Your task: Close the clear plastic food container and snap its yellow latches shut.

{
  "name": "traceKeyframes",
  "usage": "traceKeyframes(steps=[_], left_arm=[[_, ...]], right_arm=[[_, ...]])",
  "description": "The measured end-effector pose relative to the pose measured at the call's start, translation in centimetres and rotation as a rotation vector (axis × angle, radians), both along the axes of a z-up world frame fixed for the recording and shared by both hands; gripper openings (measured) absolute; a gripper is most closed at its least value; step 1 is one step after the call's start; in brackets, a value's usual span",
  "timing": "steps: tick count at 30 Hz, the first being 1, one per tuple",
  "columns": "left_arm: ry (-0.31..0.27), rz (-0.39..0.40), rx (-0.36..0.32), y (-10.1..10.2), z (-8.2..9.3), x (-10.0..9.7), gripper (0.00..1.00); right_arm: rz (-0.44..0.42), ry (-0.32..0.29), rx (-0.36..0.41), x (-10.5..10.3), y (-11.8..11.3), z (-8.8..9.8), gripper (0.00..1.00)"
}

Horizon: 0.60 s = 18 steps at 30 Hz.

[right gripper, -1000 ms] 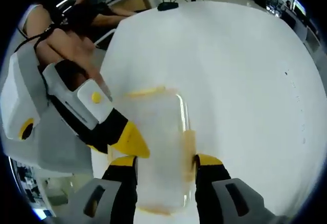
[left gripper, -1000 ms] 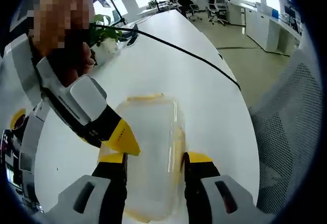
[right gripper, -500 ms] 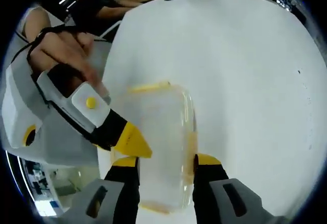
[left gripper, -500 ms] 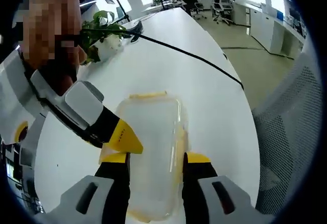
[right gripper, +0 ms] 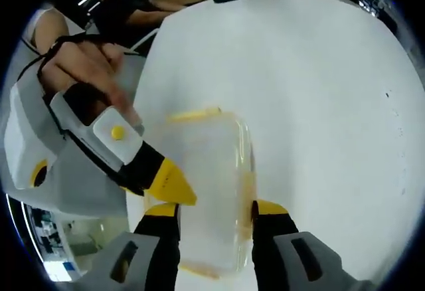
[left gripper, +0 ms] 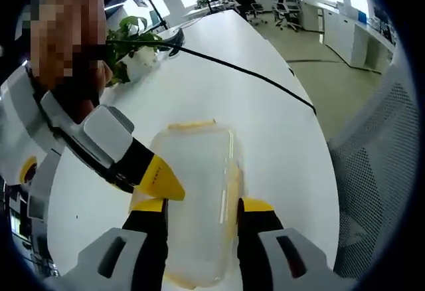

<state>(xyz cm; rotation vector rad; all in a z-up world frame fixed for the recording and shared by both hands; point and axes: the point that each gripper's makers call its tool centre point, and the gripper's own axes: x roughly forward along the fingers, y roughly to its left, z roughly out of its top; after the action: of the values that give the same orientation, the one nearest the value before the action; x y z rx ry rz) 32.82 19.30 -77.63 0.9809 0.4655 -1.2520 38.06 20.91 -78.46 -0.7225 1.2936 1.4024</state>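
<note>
The white worktop (left gripper: pixel 219 85) runs away toward 12 o'clock in the left gripper view, and a grey mesh chair (left gripper: pixel 372 171) stands past its edge at 3 o'clock.

The clear plastic food container (left gripper: pixel 196 171) lies flat on the worktop just below the middle of that view, with its lid on and its long axis running from 6 to 12 o'clock.

The left tool (left gripper: pixel 202 206) rises from 6 o'clock with its jaws spread to the container's width, one along each long side. I cannot tell whether they press on it or only stand against it. A second tool reaches in from 9 o'clock, its yellow tip at the container's 9 o'clock edge.

The right tool (right gripper: pixel 216 208) stands the same way in the right gripper view, its jaws wide either side of the container, and its grip is just as unclear. There a hand (right gripper: pixel 86 62) holds the tool that enters from 9 o'clock.

A potted plant (left gripper: pixel 133 42) sits at 11 o'clock, and a black cable (left gripper: pixel 252 75) crosses the worktop from it toward 3 o'clock.

One yellow latch (left gripper: pixel 191 125) lies along the container's 12 o'clock end. Another, the side latch (left gripper: pixel 234 185), lies on the 3 o'clock side, just beside the left tool's jaw.
</note>
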Motion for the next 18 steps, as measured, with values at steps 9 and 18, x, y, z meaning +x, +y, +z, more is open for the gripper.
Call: traceKeyframes(steps=[9,18], left_arm=[[0.007,-0.008,-0.002,0.05,0.21,0.02,0.4],[0.002,-0.046,0.01,0.02,0.36,0.08,0.41]], right_arm=[[-0.007,-0.019,0.001,0.19,0.14,0.17,0.42],[-0.005,-0.056,0.003,0.21,-0.08,0.7,0.41]])
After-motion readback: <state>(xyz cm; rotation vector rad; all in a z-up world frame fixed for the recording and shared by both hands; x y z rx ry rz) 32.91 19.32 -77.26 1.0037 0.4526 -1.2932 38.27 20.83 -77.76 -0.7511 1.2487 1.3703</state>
